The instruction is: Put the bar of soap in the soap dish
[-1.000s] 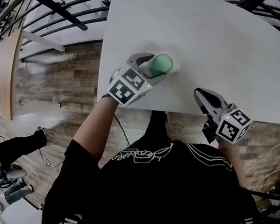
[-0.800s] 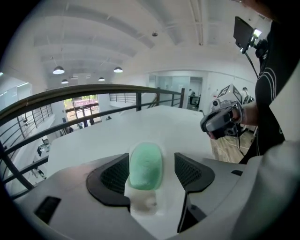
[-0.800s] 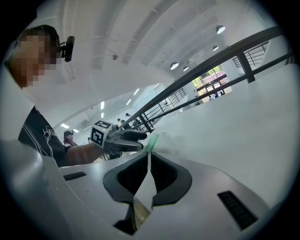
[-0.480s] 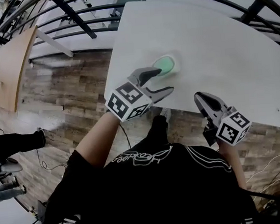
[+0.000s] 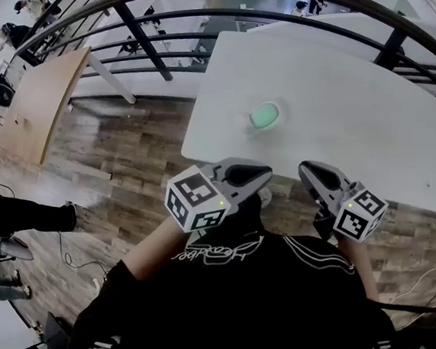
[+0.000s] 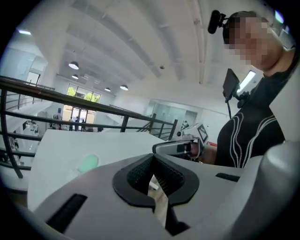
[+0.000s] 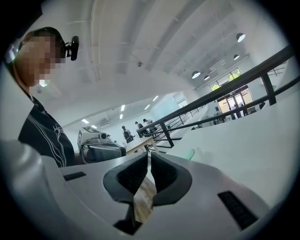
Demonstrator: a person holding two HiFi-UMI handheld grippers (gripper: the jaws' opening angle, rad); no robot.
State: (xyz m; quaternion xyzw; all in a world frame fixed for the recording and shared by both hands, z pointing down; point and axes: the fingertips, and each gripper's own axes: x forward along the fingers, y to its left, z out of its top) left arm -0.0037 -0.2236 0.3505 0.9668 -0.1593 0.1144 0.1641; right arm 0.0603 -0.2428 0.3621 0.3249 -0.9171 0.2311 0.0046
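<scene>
Starting at the left, the left gripper (image 5: 266,174) is held off the near edge of the white bench (image 5: 352,130), above the wooden floor (image 5: 116,156); its fingers (image 6: 140,171) have just closed and now stand together with nothing between them; its marker cube (image 5: 197,200) faces the head camera. Ahead of this gripper and well apart from it, the green bar of soap (image 5: 264,115) lies in the soap dish (image 5: 277,106); the dish stands on the bench near the bench's left edge; the left gripper view shows the soap as a pale green patch on the bench top. Further right, the right gripper (image 5: 307,171) is also held at the near edge of the bench, clear of the dish; its fingers (image 7: 164,171) are together, with nothing between them.
</scene>
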